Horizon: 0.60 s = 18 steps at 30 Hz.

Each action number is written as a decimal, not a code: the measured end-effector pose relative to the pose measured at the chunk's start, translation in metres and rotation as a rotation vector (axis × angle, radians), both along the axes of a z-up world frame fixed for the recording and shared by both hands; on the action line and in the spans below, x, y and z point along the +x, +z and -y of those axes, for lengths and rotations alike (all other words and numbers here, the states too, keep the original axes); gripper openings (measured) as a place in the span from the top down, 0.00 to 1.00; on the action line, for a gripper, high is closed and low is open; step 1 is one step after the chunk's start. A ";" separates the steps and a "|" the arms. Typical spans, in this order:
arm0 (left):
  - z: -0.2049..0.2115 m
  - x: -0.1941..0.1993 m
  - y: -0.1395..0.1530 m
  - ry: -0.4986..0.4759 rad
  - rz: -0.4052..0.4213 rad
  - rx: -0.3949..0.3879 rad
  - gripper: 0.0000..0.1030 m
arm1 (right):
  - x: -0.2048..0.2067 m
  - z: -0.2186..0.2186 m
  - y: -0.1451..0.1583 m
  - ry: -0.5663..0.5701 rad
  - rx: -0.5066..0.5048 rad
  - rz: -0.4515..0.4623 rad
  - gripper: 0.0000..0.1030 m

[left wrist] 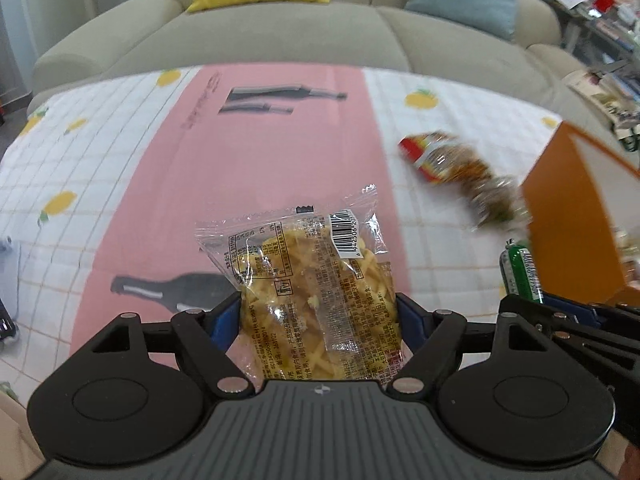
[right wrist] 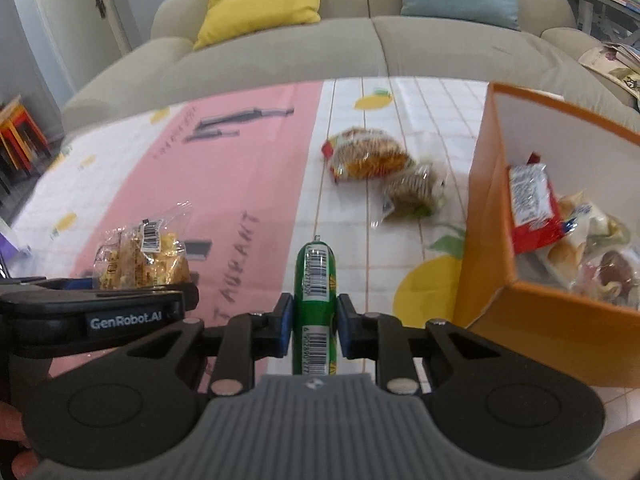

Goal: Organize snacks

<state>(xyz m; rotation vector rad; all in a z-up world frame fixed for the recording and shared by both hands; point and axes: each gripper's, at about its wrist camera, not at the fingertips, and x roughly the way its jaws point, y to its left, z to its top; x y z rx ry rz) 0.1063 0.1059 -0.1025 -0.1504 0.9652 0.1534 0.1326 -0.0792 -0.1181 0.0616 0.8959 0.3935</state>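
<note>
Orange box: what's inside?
The orange box holds a red-and-white packet and several pale wrapped snacks. Its near wall hides the bottom, so anything below them can't be seen.

The 2 loose packets (left wrist: 460, 172) are blurred; their print cannot be read. The orange box (right wrist: 532, 316) is cut off at the right edge.

Left tongs (left wrist: 318, 312) clamp waffle packet (left wrist: 308, 280) (clear wrapper).
</note>
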 end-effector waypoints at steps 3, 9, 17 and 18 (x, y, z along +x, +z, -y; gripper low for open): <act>0.008 -0.003 0.021 -0.038 0.030 -0.013 0.13 | -0.004 0.014 0.019 -0.017 0.035 0.011 0.80; 0.033 -0.002 0.063 -0.136 0.089 -0.050 0.13 | -0.005 0.055 0.058 -0.070 0.087 0.026 0.80; 0.082 0.020 0.107 -0.297 0.159 -0.100 0.13 | 0.007 0.115 0.099 -0.126 0.052 0.062 0.80; 0.090 0.026 0.111 -0.321 0.162 -0.104 0.13 | 0.009 0.123 0.103 -0.135 0.044 0.063 0.80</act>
